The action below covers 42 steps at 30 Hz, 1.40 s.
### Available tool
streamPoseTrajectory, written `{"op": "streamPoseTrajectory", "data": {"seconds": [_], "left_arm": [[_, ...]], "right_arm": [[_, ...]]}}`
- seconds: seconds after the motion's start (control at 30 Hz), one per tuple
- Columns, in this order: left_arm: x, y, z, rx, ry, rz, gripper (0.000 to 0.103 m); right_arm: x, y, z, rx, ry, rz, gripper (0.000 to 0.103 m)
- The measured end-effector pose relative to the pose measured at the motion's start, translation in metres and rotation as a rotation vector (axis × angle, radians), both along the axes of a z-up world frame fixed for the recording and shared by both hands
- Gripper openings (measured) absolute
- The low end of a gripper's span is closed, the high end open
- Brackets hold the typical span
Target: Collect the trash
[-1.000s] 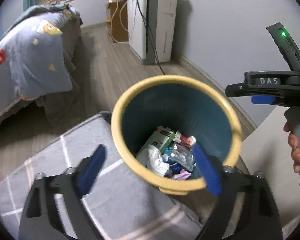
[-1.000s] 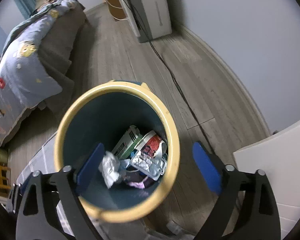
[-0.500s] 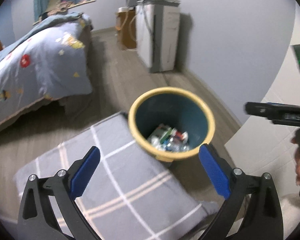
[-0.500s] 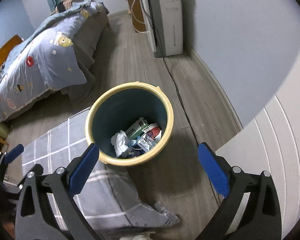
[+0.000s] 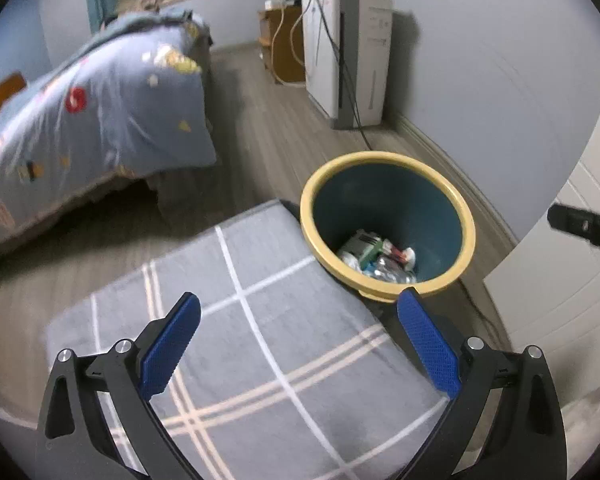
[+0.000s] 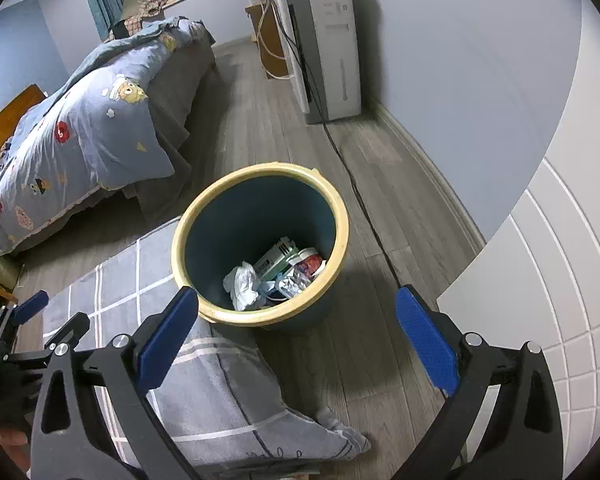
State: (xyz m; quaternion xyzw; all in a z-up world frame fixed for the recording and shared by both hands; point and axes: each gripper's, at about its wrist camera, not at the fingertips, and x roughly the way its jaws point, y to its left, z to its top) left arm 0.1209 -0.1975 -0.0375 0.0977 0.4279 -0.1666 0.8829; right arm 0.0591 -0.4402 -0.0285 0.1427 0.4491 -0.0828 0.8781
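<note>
Right wrist, round yellow-rimmed bin (image 6: 260,216), crumpled trash (image 6: 246,284)

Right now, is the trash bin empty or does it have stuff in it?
Not empty. The trash bin stands upright with crumpled white paper, a green-and-white carton and shiny wrappers covering its bottom; the walls above are bare.

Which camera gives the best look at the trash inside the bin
The right wrist view. It looks down into the bin, so the crumpled tissue and wrappers show clearly. The left wrist view sees the bin from a lower slant, and its near rim hides part of the blurrier pile.
</note>
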Motion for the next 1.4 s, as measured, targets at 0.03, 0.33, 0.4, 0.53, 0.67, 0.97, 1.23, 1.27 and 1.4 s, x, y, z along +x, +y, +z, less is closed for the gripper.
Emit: {"op": "streamPoseTrajectory", "data": {"seconds": [0.03, 0.33, 0.4, 0.53, 0.67, 0.97, 1.23, 1.27, 1.4], "left_arm": [[0.001, 0.001, 0.0, -0.009, 0.007, 0.003, 0.098], [-0.001, 0.001, 0.002, -0.03, 0.016, -0.005, 0.098], [-0.001, 0.002, 0.002, -0.031, 0.017, -0.007, 0.098], [-0.001, 0.003, 0.003, -0.027, 0.018, -0.002, 0.098], [0.0, 0.004, 0.004, -0.024, 0.017, 0.0, 0.098], [0.0, 0.003, 0.003, -0.021, 0.011, 0.0, 0.098], [-0.004, -0.002, 0.004, -0.012, -0.004, -0.019, 0.098], [-0.005, -0.002, 0.004, -0.011, -0.004, -0.02, 0.098], [-0.005, -0.003, 0.005, -0.006, -0.007, -0.02, 0.098]], "right_arm": [[0.001, 0.001, -0.002, -0.008, 0.01, 0.006, 0.097], [0.001, 0.014, -0.001, -0.062, 0.021, 0.036, 0.097], [0.0, 0.017, 0.001, -0.072, 0.017, 0.043, 0.097], [0.001, 0.021, 0.002, -0.087, 0.014, 0.056, 0.097], [0.001, 0.019, 0.003, -0.085, 0.013, 0.056, 0.097], [0.001, 0.02, 0.003, -0.087, 0.015, 0.06, 0.097], [0.002, 0.018, 0.002, -0.08, 0.021, 0.06, 0.097], [0.002, 0.018, 0.001, -0.079, 0.021, 0.059, 0.097], [0.002, 0.017, 0.001, -0.074, 0.025, 0.054, 0.097]]}}
